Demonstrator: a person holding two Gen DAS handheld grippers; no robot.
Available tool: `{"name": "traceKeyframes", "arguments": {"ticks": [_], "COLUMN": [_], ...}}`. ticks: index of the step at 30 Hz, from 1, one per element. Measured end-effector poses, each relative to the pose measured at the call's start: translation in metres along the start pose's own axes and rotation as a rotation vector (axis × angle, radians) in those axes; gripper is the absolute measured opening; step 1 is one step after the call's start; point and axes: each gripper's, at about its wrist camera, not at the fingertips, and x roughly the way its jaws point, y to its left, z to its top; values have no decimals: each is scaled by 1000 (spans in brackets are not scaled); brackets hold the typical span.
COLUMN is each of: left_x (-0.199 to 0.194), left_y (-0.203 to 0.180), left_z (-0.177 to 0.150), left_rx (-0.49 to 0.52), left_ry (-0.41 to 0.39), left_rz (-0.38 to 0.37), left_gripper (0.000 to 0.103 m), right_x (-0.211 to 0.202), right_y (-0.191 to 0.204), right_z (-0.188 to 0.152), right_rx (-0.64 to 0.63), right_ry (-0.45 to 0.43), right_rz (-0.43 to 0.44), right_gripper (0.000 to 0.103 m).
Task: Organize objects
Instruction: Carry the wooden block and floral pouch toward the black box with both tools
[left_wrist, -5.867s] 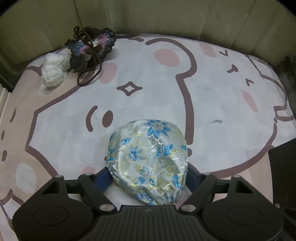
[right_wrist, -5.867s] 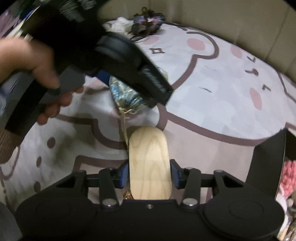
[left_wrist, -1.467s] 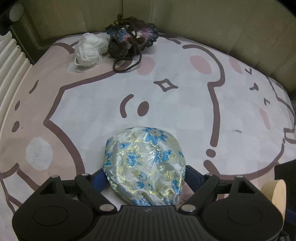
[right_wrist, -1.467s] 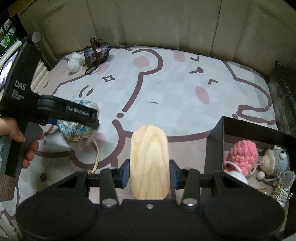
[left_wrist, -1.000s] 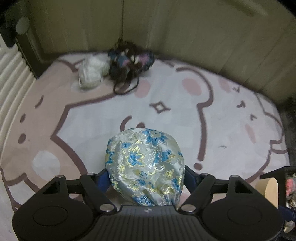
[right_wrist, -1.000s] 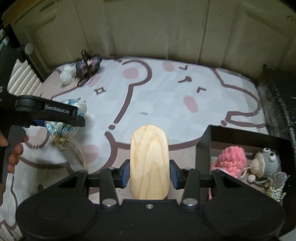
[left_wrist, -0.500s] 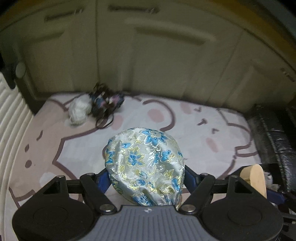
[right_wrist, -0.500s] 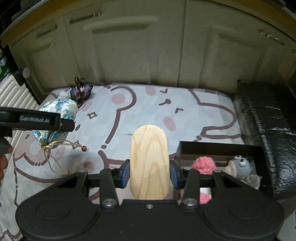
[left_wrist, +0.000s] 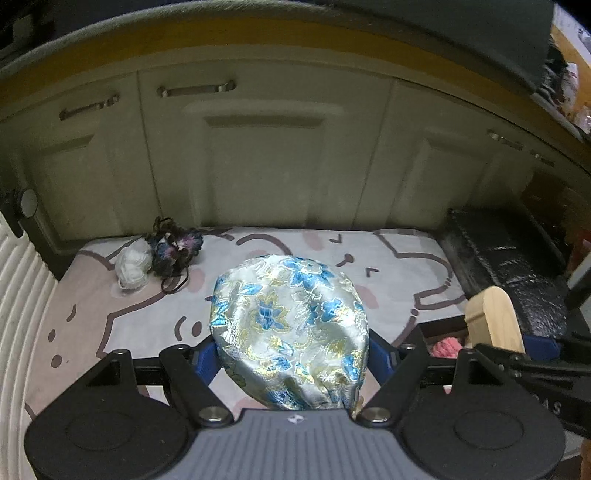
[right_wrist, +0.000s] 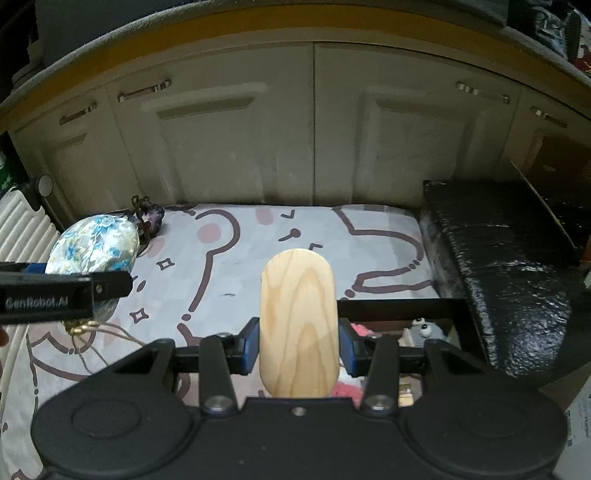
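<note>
My left gripper (left_wrist: 293, 356) is shut on a silver brocade pouch with blue flowers (left_wrist: 290, 325), held well above the cartoon-print mat (left_wrist: 147, 317). In the right wrist view the same pouch (right_wrist: 94, 245) hangs at the left with its gold cord (right_wrist: 92, 332) dangling. My right gripper (right_wrist: 298, 349) is shut on an oval wooden board (right_wrist: 298, 325), which also shows at the right of the left wrist view as a wooden board (left_wrist: 493, 319). A black box (right_wrist: 399, 308) lies below the board, with a pink crochet toy (right_wrist: 360, 328) and a grey crochet toy (right_wrist: 424, 328) inside.
A white yarn ball (left_wrist: 131, 267) and a dark crochet bundle (left_wrist: 175, 249) lie at the mat's far left corner. Cream cabinet doors (right_wrist: 295, 129) stand behind the mat. A black textured case (right_wrist: 509, 266) borders the right side, a white ribbed radiator (left_wrist: 18, 306) the left.
Both grippers have risen with their loads, so the mat looks smaller and the cabinets now fill the upper part of each view. The black box slid under the wooden board.
</note>
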Motion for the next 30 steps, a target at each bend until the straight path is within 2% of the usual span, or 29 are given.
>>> {"name": "traceKeyframes", "arguments": {"ticks": [10,15,22,30], "left_x": [-26,-25,-18,-8], "left_y": [-28,-48,-79,-109], "left_z": [-2,-1,0,3], "left_rx": [29,35,65,76], "left_ry": [-62,-75,-72,-78], "left_rz": [-68,-129,-217,-331], "left_gripper": [77,77,77,77], "right_x": [-24,-27,-11,26], "right_y": [-32,-56,-92,-105], "right_z": [-4,-12,-26,-42], "right_rx": [46,61,98,65], "right_ry": [-54,-59,-6,79], "right_rz": [-18,-73,-118,-141], "right_gripper": [44,44,44,44]}}
